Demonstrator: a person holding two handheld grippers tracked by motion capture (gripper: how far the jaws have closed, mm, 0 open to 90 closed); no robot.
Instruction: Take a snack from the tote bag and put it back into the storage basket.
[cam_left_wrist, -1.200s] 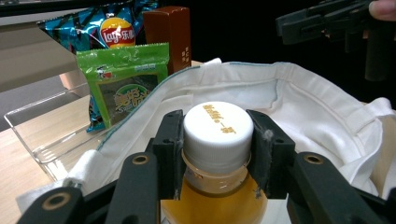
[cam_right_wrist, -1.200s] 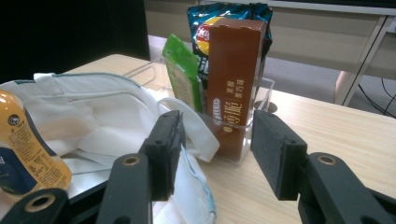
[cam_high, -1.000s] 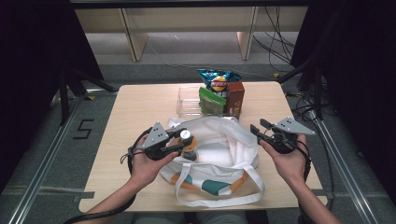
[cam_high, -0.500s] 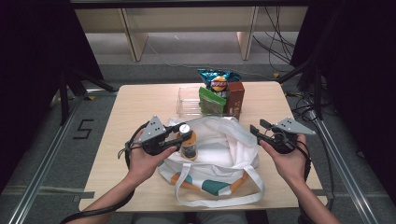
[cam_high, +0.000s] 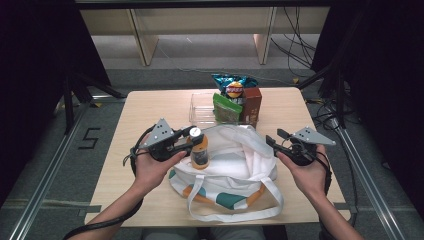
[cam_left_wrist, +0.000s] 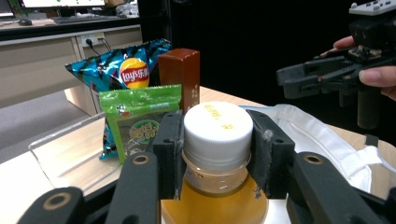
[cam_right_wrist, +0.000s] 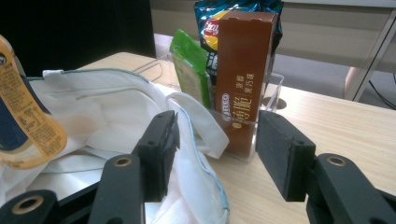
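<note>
Scene: a pale wooden table (cam_high: 150, 107) seen from above, a person's two forearms reaching in from the near edge, a black two-jaw gripper in each hand.

Work in hand: lifting a bottle of orange drink with a white screw cap (cam_high: 199, 150) over a white cloth tote bag with orange and teal patches (cam_high: 235, 165), which lies open in the middle of the table.

Progress: judging by how things lie, the bottle is gripped and held clear above the bag's left side, but whether it is going in or coming out cannot be told. A clear plastic tray (cam_high: 200, 107) at the far side holds a blue crisp packet (cam_high: 231, 85), a green snack pouch (cam_high: 225, 107) and a brown carton (cam_high: 251, 105), all standing upright.

Left gripper (cam_left_wrist: 217, 154): its two black pads pinch the bottle at the neck, one on each side of the white cap, with the cap's top showing between them and the orange body hanging below.

Right gripper (cam_right_wrist: 217, 154): jaws spread and just now widening, nothing between them. The bag's white rim lies just beside the left pad (cam_right_wrist: 161, 140), not pinched. The bottle is well off to this gripper's left.

Left to do: probably carrying the bottle to its resting place and letting go.
</note>
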